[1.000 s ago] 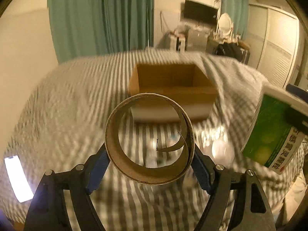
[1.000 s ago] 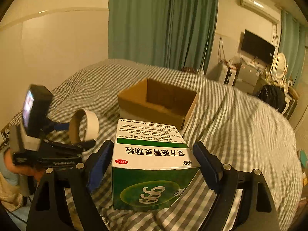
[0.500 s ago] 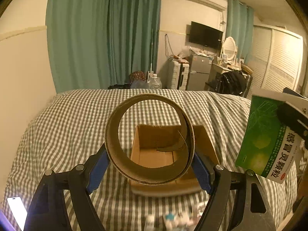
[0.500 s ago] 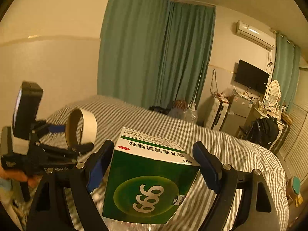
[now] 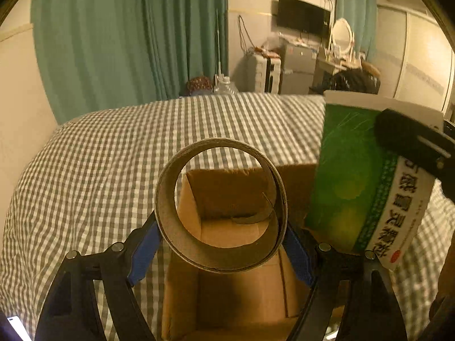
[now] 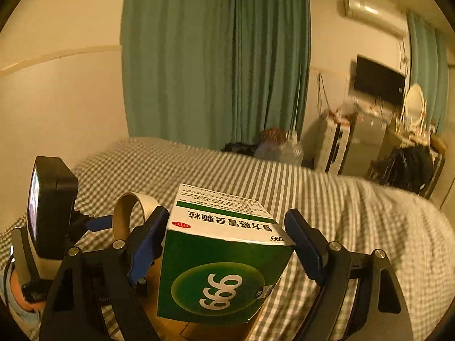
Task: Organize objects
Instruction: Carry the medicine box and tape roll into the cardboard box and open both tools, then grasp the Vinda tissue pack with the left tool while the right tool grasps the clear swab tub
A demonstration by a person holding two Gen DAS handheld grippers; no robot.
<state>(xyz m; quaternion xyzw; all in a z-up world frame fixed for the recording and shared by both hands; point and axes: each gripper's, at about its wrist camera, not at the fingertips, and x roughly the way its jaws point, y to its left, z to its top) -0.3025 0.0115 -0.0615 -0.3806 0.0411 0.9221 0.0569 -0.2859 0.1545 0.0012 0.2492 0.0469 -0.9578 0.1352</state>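
Observation:
My left gripper (image 5: 220, 236) is shut on a brown cardboard tape ring (image 5: 167, 199) and holds it above the open cardboard box (image 5: 236, 292) on the bed. My right gripper (image 6: 227, 236) is shut on a green and white 999 medicine box (image 6: 221, 267), held level beside the left gripper. The medicine box also shows in the left wrist view (image 5: 361, 184), over the cardboard box's right side. The tape ring (image 6: 128, 216) and the left gripper's body show at the left of the right wrist view. A strip of the cardboard box's floor (image 6: 170, 326) lies under the medicine box.
The bed has a grey checked cover (image 5: 113, 156). A phone (image 5: 17, 326) lies at its near left edge. Behind the bed are green curtains (image 5: 128, 42), a TV (image 5: 304, 14), a mirror and cluttered furniture. A wall runs along the bed's left side.
Both grippers have moved forward and come over the cardboard box, which now lies right under them. The medicine box has come closer to the tape ring. Both grips are unchanged.

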